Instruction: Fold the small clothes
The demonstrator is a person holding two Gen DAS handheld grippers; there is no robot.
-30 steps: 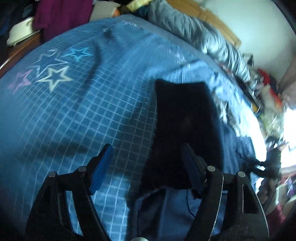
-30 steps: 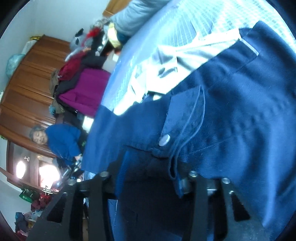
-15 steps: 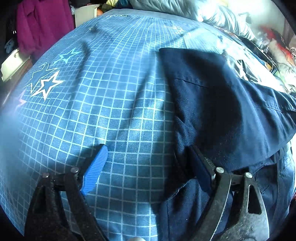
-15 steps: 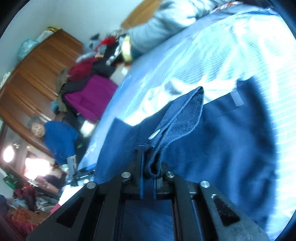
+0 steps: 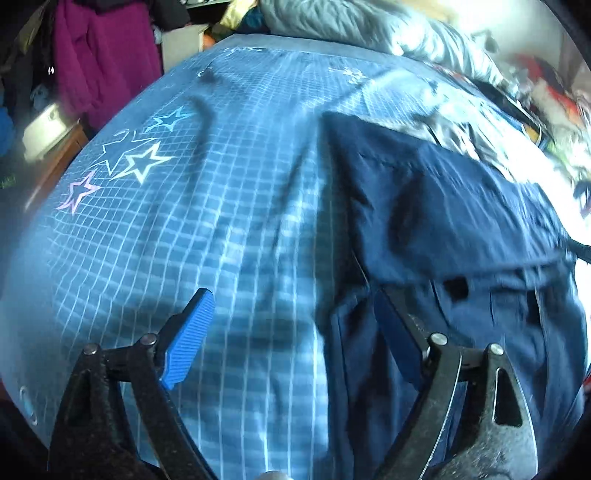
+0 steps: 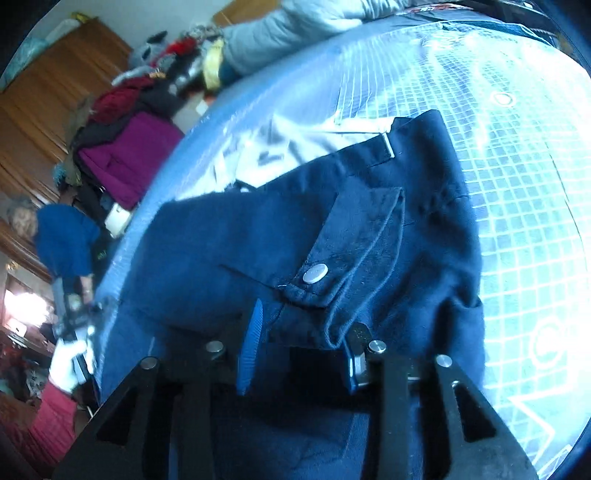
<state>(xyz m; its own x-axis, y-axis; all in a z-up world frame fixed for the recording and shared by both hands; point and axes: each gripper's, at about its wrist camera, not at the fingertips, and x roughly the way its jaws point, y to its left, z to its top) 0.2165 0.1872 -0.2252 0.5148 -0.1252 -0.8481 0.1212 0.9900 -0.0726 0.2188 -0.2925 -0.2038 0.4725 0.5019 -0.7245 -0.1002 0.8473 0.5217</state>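
Note:
A pair of small navy shorts (image 5: 443, 229) lies on a blue checked bedsheet (image 5: 221, 229), folded over on itself. My left gripper (image 5: 291, 325) is open at the shorts' left edge; its right finger (image 5: 395, 339) rests on the cloth, its left finger over bare sheet. In the right wrist view the shorts (image 6: 258, 251) show a pocket flap with a silver snap (image 6: 314, 273). My right gripper (image 6: 299, 339) is open, with the flap's lower fold lying between its fingers.
A grey quilt (image 5: 369, 29) lies at the bed's far end. A pale garment (image 6: 295, 144) lies beyond the shorts. Purple clothing (image 6: 125, 155) and a wooden wardrobe (image 6: 44, 110) stand beside the bed. A person in blue (image 6: 62, 240) sits near it.
My right gripper was shut on the raised pocket flap half a second ago; now it is open and the flap lies down on the shorts. My left gripper stays open at the left edge.

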